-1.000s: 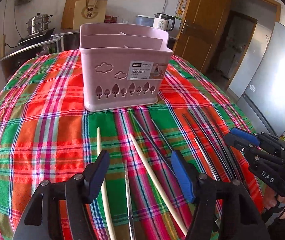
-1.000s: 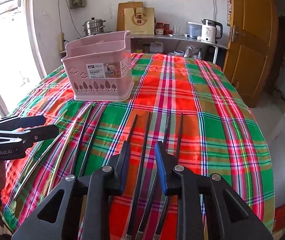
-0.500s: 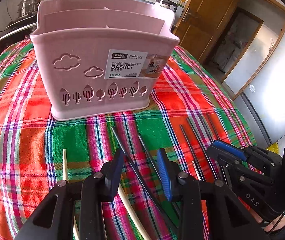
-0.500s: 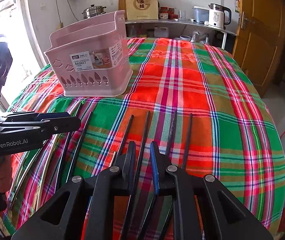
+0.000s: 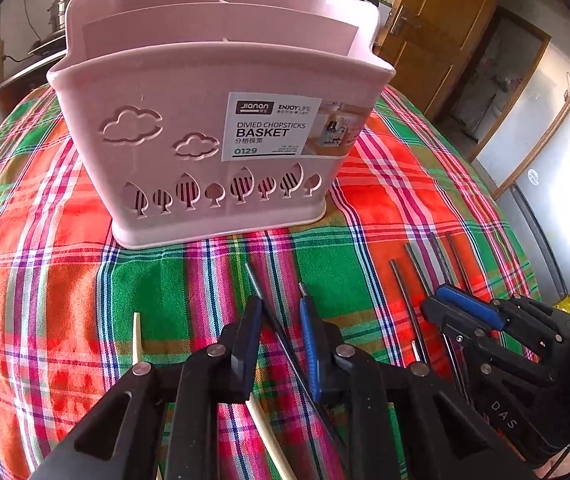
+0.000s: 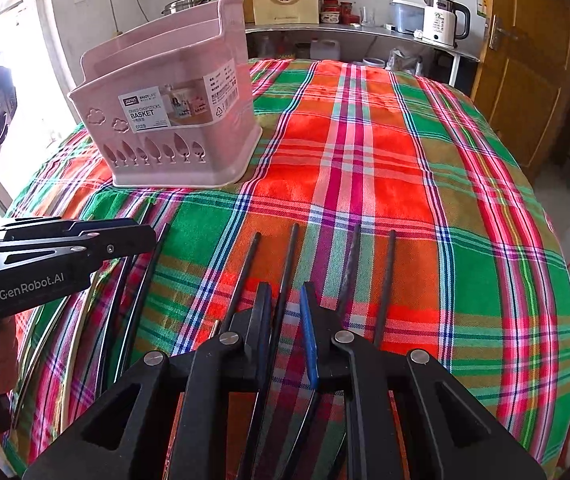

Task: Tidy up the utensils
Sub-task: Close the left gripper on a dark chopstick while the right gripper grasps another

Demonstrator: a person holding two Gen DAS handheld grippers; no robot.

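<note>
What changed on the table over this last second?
Both grippers came forward toward the pink basket. The left gripper has been closing around a dark chopstick, the right gripper around a black one. Basket and remaining chopsticks stayed put.

- The pink basket is standing right ahead of my left gripper, blocking the way forward.
- To its right, open tablecloth is lying clear.
</note>
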